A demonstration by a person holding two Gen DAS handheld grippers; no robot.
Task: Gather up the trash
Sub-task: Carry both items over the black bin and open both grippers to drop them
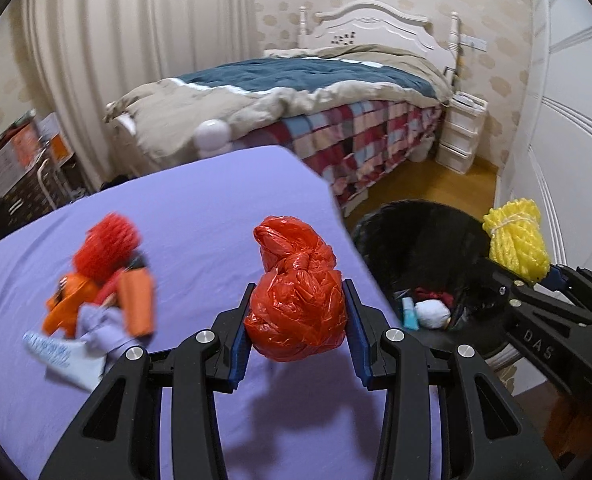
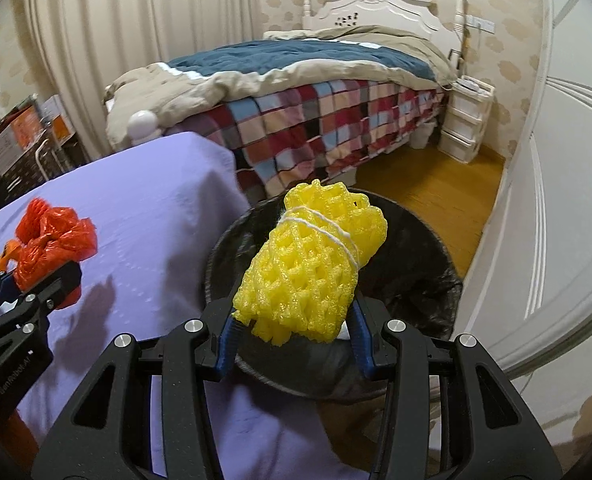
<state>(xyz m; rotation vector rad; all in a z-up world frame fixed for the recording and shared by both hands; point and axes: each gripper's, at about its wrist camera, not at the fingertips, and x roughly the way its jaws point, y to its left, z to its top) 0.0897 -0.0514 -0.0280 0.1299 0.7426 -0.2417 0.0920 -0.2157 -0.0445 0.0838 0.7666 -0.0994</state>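
Now, my readout:
Left gripper [image 1: 297, 316]: fingers clamped on knotted red plastic bag [image 1: 296, 304], above the purple-clothed counter [image 1: 200, 208].
Right gripper [image 2: 294, 320]: fingers pinching yellow foam-net bundle [image 2: 315, 264] above the black lined bin [image 2: 415, 280].
Advice: I'd centre each over the bin before releasing.

The right gripper [image 2: 296, 320] clamps a yellow foam net [image 2: 311, 264] tied with white string, above the black bin [image 2: 415, 272]. At nine o'clock, the left gripper [image 2: 36, 284] grips a red bag [image 2: 56, 240] over the purple cloth [image 2: 144, 208].
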